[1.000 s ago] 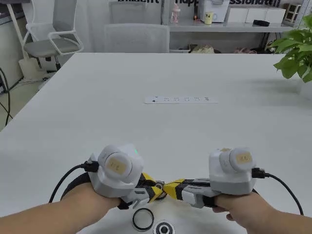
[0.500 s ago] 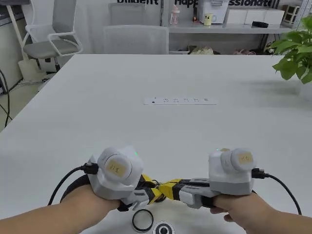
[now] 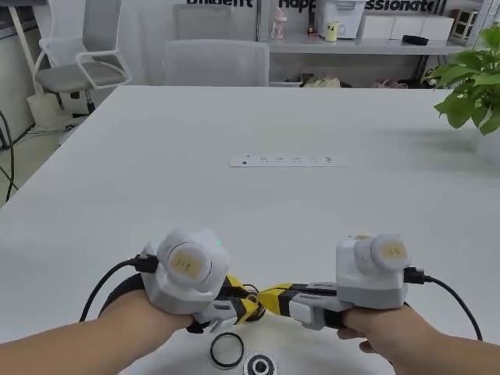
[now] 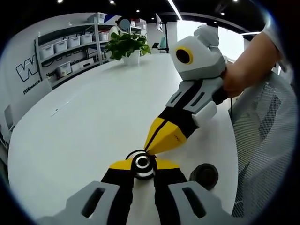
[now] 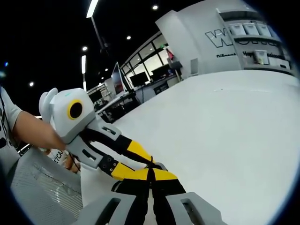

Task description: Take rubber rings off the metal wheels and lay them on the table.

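Observation:
A small metal wheel [image 4: 143, 167] with a black rubber ring around it sits between the jaws of my left gripper [image 4: 143, 161], which is shut on it. My right gripper [image 4: 151, 148] comes in from the right, its yellow tips shut together at the ring's far edge. In the head view the left gripper [image 3: 250, 307] and right gripper [image 3: 266, 301] meet tip to tip just above the table's near edge. A loose black rubber ring [image 3: 226, 350] lies on the table below them. Beside it rests another metal wheel [image 3: 260, 366].
A white power strip [image 3: 287, 161] lies mid-table. A potted plant [image 3: 473, 86] stands at the far right. Grey chairs [image 3: 217, 61] stand behind the table, and a mesh chair back [image 4: 267, 140] is close behind my hands. A dark wheel [image 4: 205, 175] lies by the left jaws.
Both grippers stay tip to tip at the near edge of the table. Only the view has shifted slightly.

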The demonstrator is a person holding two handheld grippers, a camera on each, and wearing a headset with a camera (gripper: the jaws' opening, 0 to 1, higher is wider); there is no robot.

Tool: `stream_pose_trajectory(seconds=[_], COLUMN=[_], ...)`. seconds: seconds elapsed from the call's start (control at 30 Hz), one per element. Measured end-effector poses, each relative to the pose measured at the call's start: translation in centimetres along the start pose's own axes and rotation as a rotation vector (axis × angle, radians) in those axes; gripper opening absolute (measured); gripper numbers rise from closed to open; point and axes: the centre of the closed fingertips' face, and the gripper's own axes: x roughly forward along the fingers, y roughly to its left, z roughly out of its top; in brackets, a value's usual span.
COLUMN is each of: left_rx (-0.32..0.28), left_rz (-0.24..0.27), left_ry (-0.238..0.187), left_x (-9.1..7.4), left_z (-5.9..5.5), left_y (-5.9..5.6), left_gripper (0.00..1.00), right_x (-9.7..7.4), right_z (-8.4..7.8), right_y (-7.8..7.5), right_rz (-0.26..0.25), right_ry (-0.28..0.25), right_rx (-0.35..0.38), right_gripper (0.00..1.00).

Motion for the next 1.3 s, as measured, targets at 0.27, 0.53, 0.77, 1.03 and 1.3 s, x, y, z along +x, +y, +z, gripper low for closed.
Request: stream_pose_trajectory(seconds=[0.27, 0.53, 0.77, 1.03, 1.3], left_rx=[-0.004, -0.007, -0.029, -0.034, -0.049], left_rz=[-0.024, -0.025, -0.02, -0.033, -0.031], left_ry=[-0.027, -0.063, -0.084, -0.104, -0.114], left_x=[-0.9, -2.5, -3.8, -5.0, -6.3], left_z=[0.4, 0.7, 0.7, 0.5, -0.1], left_y=[-0.4, -0.7, -0.6, -1.4, -1.7], left_gripper=[0.18, 0.26, 0.32, 0.4, 0.46], right_x=[0.0, -0.2, -0.4, -0.6, -0.7], right_z=[0.3, 0.5, 0.6, 0.7, 0.4], right_y=[0.3, 0.6, 1.1, 1.9, 2.5], right_rz=[0.013, 0.029, 0.047, 0.07, 0.091], right_ry=[-0.009, -0.016, -0.015, -0.017, -0.007], right_rx=[0.009, 0.019, 0.024, 0.03, 0.047], right_gripper=[0.0, 0.0, 0.0, 0.0, 0.0])
